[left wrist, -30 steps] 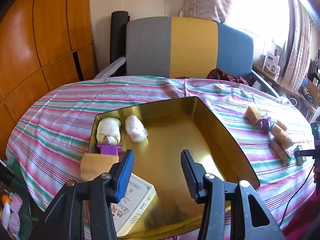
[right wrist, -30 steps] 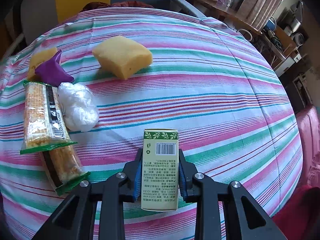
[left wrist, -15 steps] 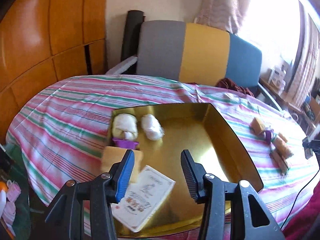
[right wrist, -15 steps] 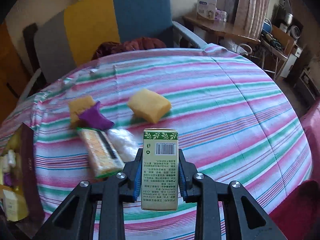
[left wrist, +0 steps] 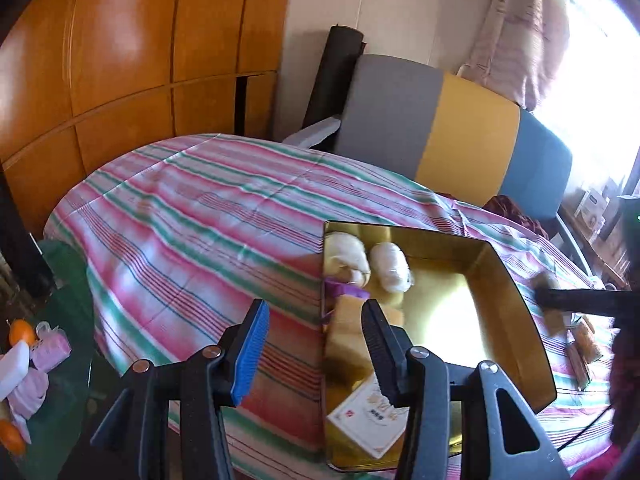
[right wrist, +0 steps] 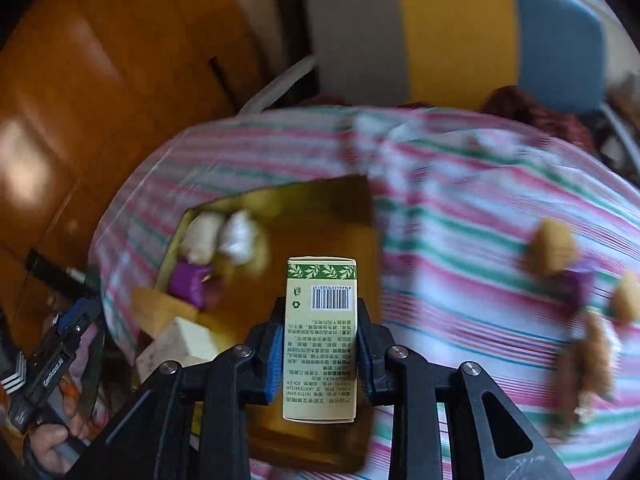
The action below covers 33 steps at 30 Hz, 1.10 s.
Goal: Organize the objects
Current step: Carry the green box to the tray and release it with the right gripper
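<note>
My right gripper (right wrist: pixel 320 320) is shut on a pale green box with a barcode (right wrist: pixel 321 336) and holds it above the gold tray (right wrist: pixel 320 196). In the left wrist view the gold tray (left wrist: pixel 524 324) holds two white bundles (left wrist: pixel 390 266), a purple piece (left wrist: pixel 346 290), a yellow sponge (left wrist: pixel 346 332) and a white box (left wrist: pixel 370 416). My left gripper (left wrist: pixel 316 344) is open and empty, above the tray's left edge near the table's front. It also shows in the right wrist view (right wrist: pixel 64 340).
Yellow sponges (right wrist: pixel 554 250), a purple piece (right wrist: pixel 580 282) and corn packets (right wrist: pixel 592 364) lie on the striped cloth right of the tray. A grey, yellow and blue chair (left wrist: pixel 440 128) stands behind the table. Wooden panels (left wrist: pixel 120 60) line the left wall.
My right gripper has swung left with the green box, from over the loose items to over the tray. My left gripper has moved left, off the tray's middle.
</note>
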Each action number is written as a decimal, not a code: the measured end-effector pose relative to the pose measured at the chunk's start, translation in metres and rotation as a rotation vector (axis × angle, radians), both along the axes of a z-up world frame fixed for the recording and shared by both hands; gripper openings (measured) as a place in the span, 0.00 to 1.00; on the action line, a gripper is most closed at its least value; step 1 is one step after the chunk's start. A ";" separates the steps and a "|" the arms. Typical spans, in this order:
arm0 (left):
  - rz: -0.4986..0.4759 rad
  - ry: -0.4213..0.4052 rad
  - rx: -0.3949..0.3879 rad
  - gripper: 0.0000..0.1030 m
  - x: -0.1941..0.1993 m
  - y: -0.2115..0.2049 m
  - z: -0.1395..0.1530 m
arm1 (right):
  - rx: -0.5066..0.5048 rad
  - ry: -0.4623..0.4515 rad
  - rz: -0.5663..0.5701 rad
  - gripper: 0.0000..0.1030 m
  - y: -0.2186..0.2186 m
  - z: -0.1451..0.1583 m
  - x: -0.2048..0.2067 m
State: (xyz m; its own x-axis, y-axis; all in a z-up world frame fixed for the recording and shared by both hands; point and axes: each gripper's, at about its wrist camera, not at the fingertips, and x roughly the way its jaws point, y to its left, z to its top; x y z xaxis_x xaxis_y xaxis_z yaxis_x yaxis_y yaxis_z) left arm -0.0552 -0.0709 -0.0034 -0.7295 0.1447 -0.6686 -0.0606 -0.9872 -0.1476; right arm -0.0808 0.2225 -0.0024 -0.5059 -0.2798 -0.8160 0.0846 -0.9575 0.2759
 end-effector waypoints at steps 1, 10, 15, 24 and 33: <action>0.003 -0.003 0.003 0.47 0.000 -0.003 -0.001 | -0.006 -0.022 0.019 0.29 -0.016 -0.008 -0.009; 0.023 -0.047 0.036 0.47 -0.004 -0.021 -0.017 | -0.121 -0.247 0.064 0.36 -0.109 -0.084 -0.083; 0.031 -0.057 0.042 0.47 -0.007 -0.025 -0.021 | -0.178 -0.262 0.079 0.40 -0.124 -0.092 -0.086; 0.006 -0.034 0.021 0.47 -0.001 -0.014 -0.014 | -0.137 -0.185 0.077 0.47 -0.115 -0.069 -0.065; -0.050 -0.004 -0.006 0.47 0.012 0.004 -0.001 | 0.030 -0.014 0.089 0.72 -0.096 -0.028 -0.024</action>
